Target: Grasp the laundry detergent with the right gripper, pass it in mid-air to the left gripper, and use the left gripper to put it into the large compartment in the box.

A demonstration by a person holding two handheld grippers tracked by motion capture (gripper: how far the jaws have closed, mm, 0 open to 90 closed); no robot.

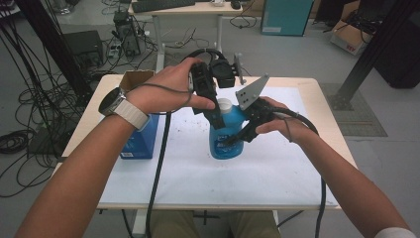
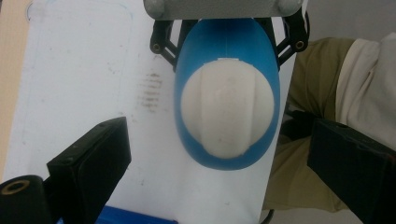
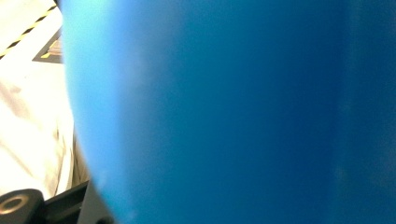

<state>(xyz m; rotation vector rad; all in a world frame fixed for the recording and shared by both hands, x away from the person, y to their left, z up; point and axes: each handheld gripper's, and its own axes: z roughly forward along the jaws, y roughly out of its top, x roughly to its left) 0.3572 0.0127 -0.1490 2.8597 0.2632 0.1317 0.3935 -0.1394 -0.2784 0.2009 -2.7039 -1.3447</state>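
We see a blue bottle (image 1: 227, 136) w/ white cap (image 2: 227, 109) upright near the table (image 1: 307, 89) centre. R gripper (image 1: 236, 140) pinches its body; L gripper (image 2: 219, 163) hangs spread above the cap.

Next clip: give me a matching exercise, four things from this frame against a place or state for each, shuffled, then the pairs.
Things:
1. blue bottle
2. white cap
3. left hand-held gripper
4. blue box

Place or state:
A. open, above the cap
B. at the table's left edge
C. clamped by the right hand-held gripper
D. closing the bottle's top

Pairs: 1-C, 2-D, 3-A, 4-B
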